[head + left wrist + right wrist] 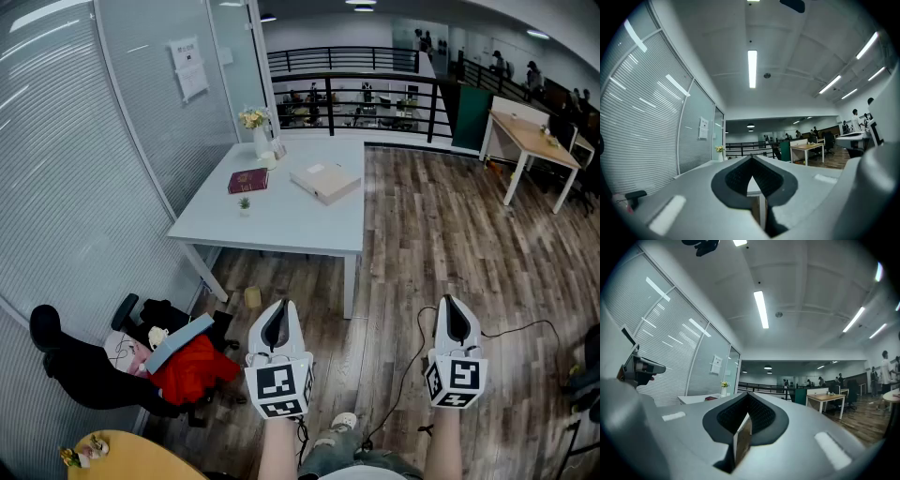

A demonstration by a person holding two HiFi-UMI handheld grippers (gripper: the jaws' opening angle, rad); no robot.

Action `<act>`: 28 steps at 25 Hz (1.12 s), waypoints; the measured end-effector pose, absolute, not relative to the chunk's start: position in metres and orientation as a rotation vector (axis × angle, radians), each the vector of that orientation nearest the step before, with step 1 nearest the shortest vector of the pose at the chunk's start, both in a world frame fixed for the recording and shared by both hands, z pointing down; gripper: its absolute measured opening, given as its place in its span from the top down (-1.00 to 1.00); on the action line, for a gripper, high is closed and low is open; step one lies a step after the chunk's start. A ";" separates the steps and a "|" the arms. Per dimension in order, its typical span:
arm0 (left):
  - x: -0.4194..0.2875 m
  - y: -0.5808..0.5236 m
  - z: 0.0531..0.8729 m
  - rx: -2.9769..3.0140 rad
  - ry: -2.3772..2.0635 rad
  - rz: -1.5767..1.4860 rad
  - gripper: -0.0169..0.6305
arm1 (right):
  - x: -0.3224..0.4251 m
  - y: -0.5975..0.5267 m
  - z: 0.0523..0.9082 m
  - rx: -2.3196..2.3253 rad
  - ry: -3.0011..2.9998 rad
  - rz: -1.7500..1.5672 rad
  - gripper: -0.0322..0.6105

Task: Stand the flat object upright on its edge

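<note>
A white table (281,220) stands ahead across the wood floor. A dark red book (247,180) lies flat on it near the far left, and a flat beige box (324,181) lies to the book's right. Both grippers are held low and well short of the table, over the floor. My left gripper (275,316) points towards the table with its jaws closed tip to tip and nothing between them; the left gripper view (751,158) shows the table leg through the gap below the tips. My right gripper (454,309) (749,394) is likewise shut and holds nothing.
A vase of flowers (257,131) and a tiny potted plant (245,203) also sit on the table. A black chair with red cloth (192,367) stands at lower left beside the glass wall. A cable (412,361) trails on the floor. A wooden desk (534,141) and railing (356,94) lie beyond.
</note>
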State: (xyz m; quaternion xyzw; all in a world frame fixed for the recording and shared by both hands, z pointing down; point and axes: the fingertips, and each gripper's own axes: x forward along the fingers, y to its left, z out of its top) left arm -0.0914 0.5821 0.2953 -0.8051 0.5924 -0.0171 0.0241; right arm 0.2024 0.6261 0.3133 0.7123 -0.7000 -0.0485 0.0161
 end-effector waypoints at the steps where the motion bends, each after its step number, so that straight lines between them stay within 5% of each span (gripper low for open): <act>1: -0.090 0.583 0.296 -2.493 1.832 -0.054 0.95 | 0.204 0.627 0.314 2.217 -2.175 -0.151 0.84; 22: -0.087 0.560 0.300 -2.497 1.844 -0.042 0.94 | 0.213 0.610 0.325 2.256 -2.183 -0.097 0.80; 28: -0.092 0.530 0.302 -2.499 1.850 -0.017 0.46 | 0.209 0.581 0.322 2.270 -2.215 -0.096 0.41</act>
